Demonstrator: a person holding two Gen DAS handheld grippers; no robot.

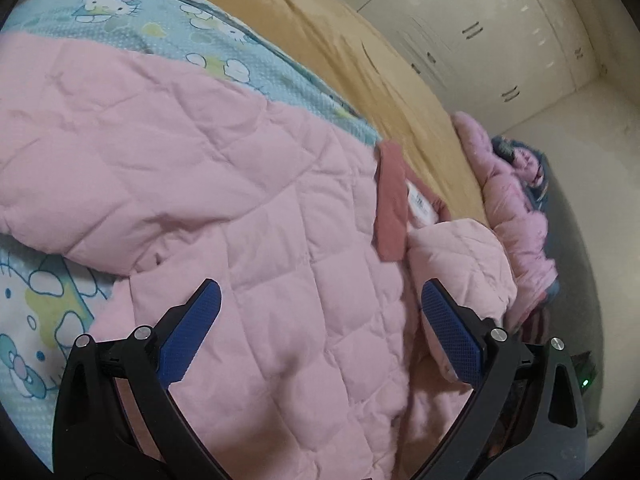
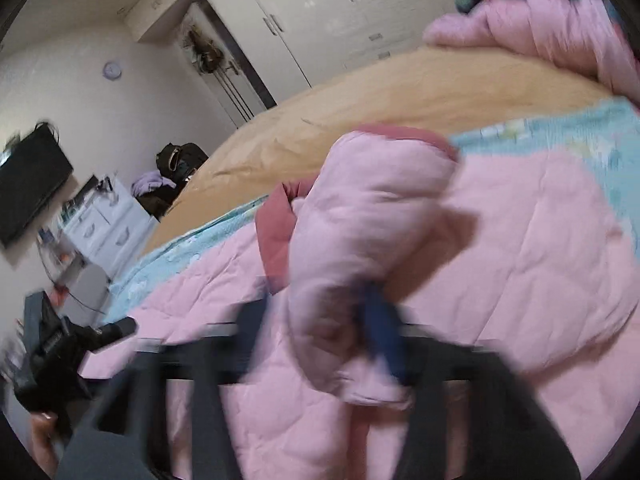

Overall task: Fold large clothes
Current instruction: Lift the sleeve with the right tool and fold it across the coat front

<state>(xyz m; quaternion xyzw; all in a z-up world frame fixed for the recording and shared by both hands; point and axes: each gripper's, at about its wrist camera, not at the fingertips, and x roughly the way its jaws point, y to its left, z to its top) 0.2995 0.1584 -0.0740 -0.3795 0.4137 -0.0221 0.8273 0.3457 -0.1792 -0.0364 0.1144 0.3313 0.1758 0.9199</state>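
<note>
A pink quilted jacket (image 1: pixel 200 160) lies spread on the bed, its dark pink collar (image 1: pixel 390 208) and white label (image 1: pixel 420 204) toward the right. My left gripper (image 1: pixel 320 286) hovers open just over the jacket's body, with fabric below the blue pads (image 1: pixel 192 332) but nothing pinched. In the blurred right wrist view, a bunched fold of the jacket's sleeve (image 2: pixel 352 220) rises between the fingers of my right gripper (image 2: pixel 320 320). That gripper is shut on the sleeve, and one blue pad (image 2: pixel 380 320) shows against the cloth. The rest of the jacket (image 2: pixel 520 240) lies flat behind.
Under the jacket lies a light blue cartoon-print blanket (image 1: pixel 160 20) over a tan bedsheet (image 1: pixel 340 40). A second pink puffy garment (image 1: pixel 512 208) is heaped at the bed's far edge. White wardrobes (image 2: pixel 320 8), a wall television (image 2: pixel 28 188) and a cluttered white cabinet (image 2: pixel 108 216) stand beyond.
</note>
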